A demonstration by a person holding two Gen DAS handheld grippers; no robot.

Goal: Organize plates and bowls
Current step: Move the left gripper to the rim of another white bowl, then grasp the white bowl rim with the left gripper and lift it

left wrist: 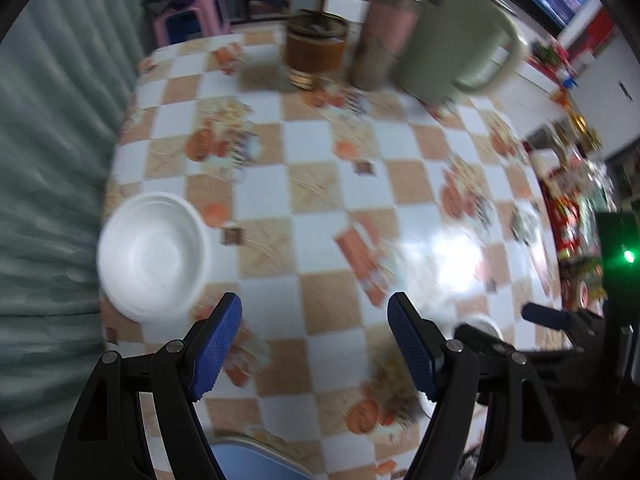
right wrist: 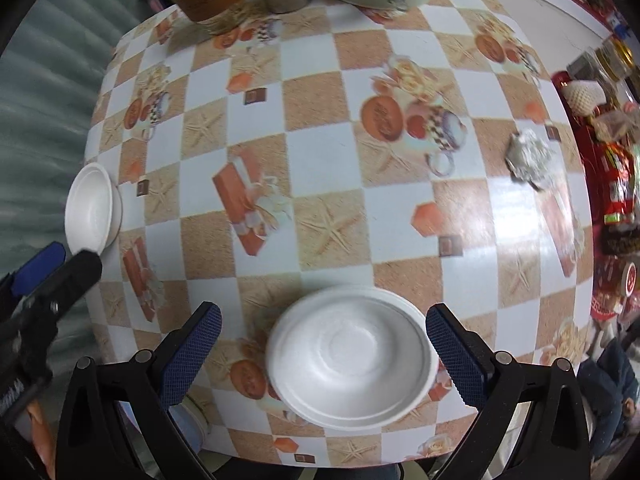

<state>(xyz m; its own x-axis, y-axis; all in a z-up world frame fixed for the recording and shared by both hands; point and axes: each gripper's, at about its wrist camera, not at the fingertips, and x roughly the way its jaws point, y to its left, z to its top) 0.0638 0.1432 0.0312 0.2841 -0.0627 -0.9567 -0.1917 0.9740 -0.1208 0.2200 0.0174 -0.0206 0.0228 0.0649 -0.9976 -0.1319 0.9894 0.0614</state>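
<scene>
A white foam bowl [left wrist: 154, 256] sits at the table's left edge, left of and just beyond my open, empty left gripper [left wrist: 314, 344]; it also shows in the right wrist view [right wrist: 93, 208]. A second white foam bowl [right wrist: 352, 358] lies near the table's front edge, between the spread fingers of my open right gripper [right wrist: 324, 354], closer to the right finger. I cannot tell whether the fingers touch it. The right gripper [left wrist: 516, 326] shows at the right of the left wrist view. The left gripper's blue-padded finger [right wrist: 40, 268] shows at the left of the right wrist view.
The round table [right wrist: 328, 168] has an orange and white checked cloth. At its far side stand a brown jar [left wrist: 316, 50], a pink tumbler [left wrist: 390, 24] and a pale green mug [left wrist: 456, 36]. Crumpled foil [right wrist: 530, 158] lies at the right. A cluttered shelf [left wrist: 576, 200] stands right.
</scene>
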